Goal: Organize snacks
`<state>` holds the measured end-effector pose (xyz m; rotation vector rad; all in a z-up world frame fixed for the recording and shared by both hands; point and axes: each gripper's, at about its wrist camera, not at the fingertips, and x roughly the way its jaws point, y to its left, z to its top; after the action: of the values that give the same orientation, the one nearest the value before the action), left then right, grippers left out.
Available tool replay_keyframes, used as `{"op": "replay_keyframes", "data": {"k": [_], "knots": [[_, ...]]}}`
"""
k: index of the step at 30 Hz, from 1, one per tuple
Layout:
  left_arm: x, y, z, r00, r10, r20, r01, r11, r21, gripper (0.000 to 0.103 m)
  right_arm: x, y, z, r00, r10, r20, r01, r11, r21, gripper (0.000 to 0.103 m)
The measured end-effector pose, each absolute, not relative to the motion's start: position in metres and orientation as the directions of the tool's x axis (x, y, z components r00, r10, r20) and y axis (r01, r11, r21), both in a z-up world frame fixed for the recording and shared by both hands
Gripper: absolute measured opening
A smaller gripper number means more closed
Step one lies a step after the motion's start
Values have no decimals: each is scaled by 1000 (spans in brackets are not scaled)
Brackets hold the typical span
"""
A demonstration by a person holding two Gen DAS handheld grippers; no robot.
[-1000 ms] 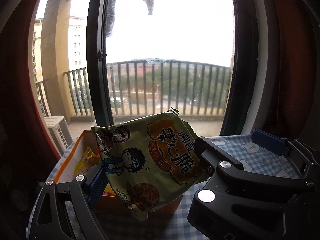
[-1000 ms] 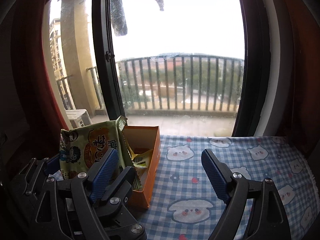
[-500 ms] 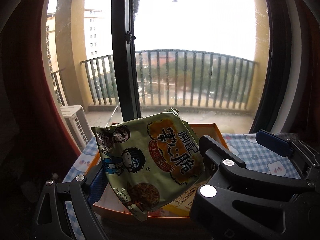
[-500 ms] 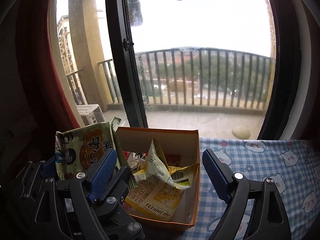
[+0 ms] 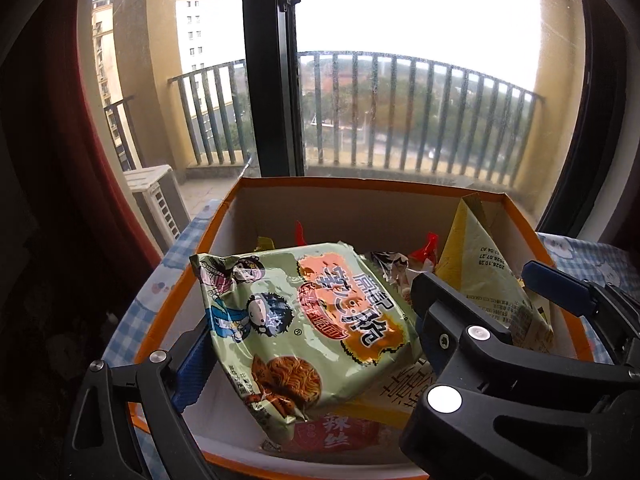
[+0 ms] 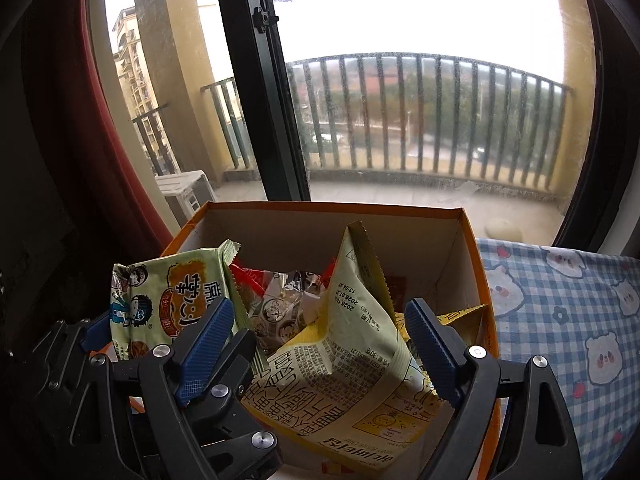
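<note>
The green noodle packet (image 5: 304,324) hangs over the orange box (image 5: 360,184), pinched across its width by the left gripper (image 5: 304,344). Right gripper (image 6: 320,344) gapes empty above the yellow bag (image 6: 352,364). Letting go tilted could leave it perched on that upright bag and sliding out.

The noodle packet (image 5: 304,320) is pale green with an orange patch, black letters and cartoon figures. The box (image 5: 372,186) is orange outside, white inside. Right of the box, the cloth (image 6: 560,312) is blue-and-white check with white bear faces. In the box, the pointed packet (image 6: 352,320) is yellow and cream with black print.
</note>
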<state>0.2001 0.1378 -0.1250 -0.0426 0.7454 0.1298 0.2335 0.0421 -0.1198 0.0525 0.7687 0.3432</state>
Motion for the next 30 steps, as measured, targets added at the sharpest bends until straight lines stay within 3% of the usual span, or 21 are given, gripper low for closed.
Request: {"op": "replay_keyframes", "data": {"k": [6,12,30], "knots": [[208,140,-134,691,138,-710,-187,982,9,102,240,46,-131,650,305,-696,-283,947,150,90],[197,130,-127,686,194,-702,-216,975,59,102,232,39,-135,635,324,-701,-287,942,175,90],[120,91,-89,800,99,-592,-127,992,-6,102,155,-4,-86,726,315,-611,-299,945,132,91]]}}
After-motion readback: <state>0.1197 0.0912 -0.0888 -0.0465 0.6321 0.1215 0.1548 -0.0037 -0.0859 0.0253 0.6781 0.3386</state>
